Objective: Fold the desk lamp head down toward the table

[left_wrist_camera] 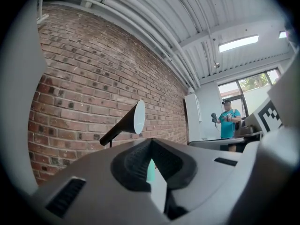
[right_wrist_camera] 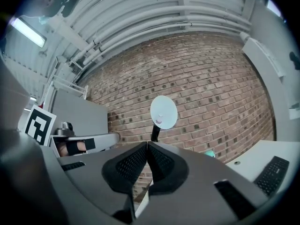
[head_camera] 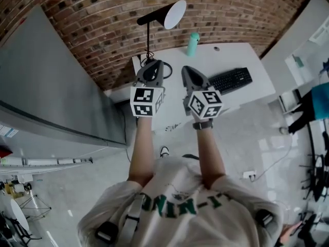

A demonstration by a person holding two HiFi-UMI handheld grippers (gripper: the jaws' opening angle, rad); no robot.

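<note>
Both pairs of jaws are pressed together with nothing between them: the left gripper [left_wrist_camera: 151,142] and the right gripper [right_wrist_camera: 146,145] each show pads meeting in a tight line. They are held level, side by side, aimed at the lamp and well apart from it.

The lamp head [head_camera: 165,15] is raised high on a thin black stem [head_camera: 149,40] at the back left corner of the white surface [head_camera: 234,55], close to the brick wall [head_camera: 103,14]. Its open white face is tipped up and toward the person. The base is hidden behind the left gripper in the head view.

Likely trouble from here:
- With the jaws together, neither can take hold of anything. If they arrive like this they can only push, and a push on the smooth cone would probably slide off.
- Pressing the head down without steadying the stem could tip the whole lamp or drag its base, since the stem is tall and slender.
- A green bottle [head_camera: 193,43] stands just right of the stem and a sweeping gripper could knock it over.
- The keyboard [head_camera: 231,80] lies further right, probably out of harm's way.
</note>
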